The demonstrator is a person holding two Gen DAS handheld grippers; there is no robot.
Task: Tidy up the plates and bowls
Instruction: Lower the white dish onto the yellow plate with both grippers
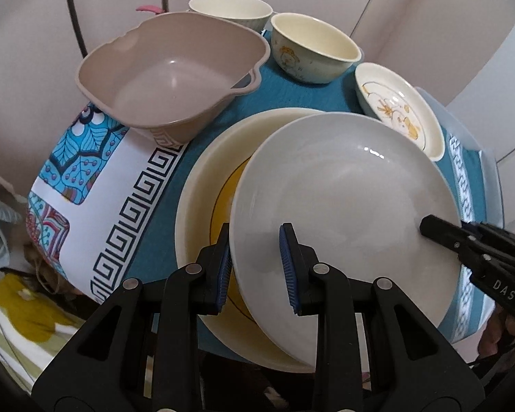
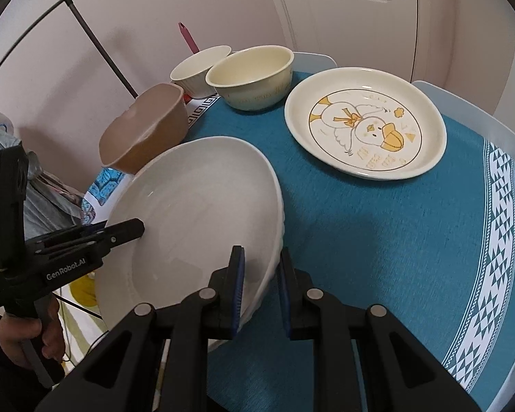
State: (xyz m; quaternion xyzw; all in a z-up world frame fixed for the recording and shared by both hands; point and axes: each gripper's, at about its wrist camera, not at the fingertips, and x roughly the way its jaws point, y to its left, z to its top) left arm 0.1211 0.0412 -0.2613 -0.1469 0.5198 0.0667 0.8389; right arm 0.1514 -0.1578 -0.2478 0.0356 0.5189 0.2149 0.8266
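White plate (image 1: 343,206) is pinched at its rim by both grippers, left (image 1: 257,267) and right (image 2: 261,292). It sits over a bigger plate (image 1: 202,185). Brown bowl (image 1: 168,75), two cups (image 1: 312,48) and a duck plate (image 2: 364,127) crowd the table's far edge.

Cloth-covered table (image 2: 377,240), bowls (image 2: 250,79), plates (image 2: 364,120)

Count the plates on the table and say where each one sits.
3. The plain white plate is held at its rim by both tongs, over the cream plate with a yellow ring; the cream duck-print plate lies apart on the teal cloth. Others may be hidden.
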